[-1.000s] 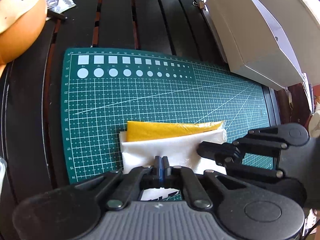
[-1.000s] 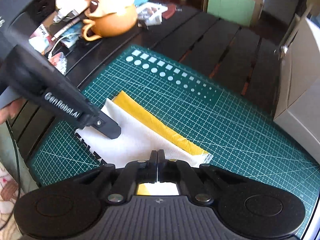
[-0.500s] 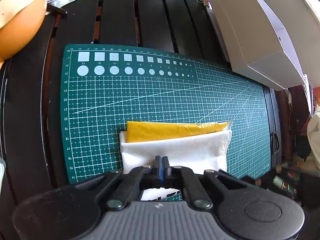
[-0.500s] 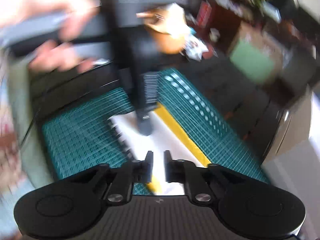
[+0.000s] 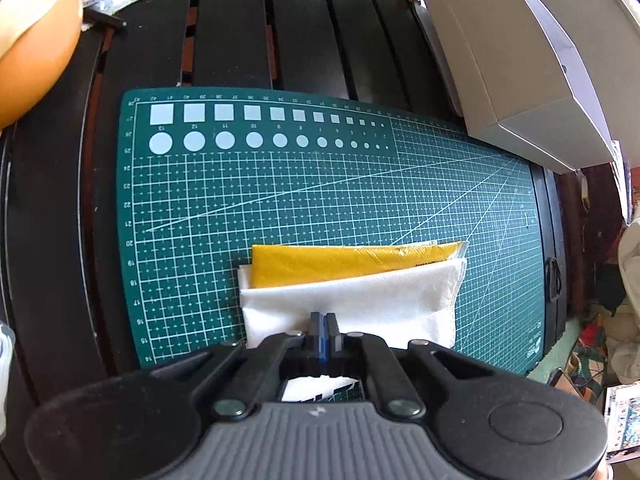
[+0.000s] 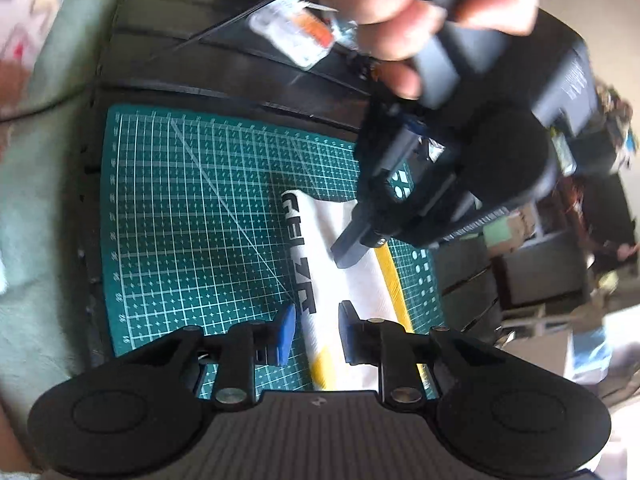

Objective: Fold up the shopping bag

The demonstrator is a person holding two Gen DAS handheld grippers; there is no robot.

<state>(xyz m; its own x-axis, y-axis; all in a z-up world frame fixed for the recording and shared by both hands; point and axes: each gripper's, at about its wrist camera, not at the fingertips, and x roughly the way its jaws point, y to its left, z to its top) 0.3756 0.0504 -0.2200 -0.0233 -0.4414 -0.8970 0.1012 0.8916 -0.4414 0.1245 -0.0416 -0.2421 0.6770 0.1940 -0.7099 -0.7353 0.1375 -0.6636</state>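
With the left gripper (image 5: 323,326) pressing its closed fingers onto the folded white-and-yellow fabric shopping bag (image 5: 352,280) on the green gridded cutting mat (image 5: 280,184), the wide-open right gripper (image 6: 314,330) straddling its end could snag and spring the layers apart.

A lived-in home craft corner is being shown: a dark slatted bench (image 5: 240,20) is being covered by a green gridded cutting mat (image 5: 280,200), an orange teapot-like vessel (image 5: 28,60) and scattered packets (image 6: 296,36) are being kept beside it, and a grey cardboard box (image 5: 520,60) is being stored at its edge.
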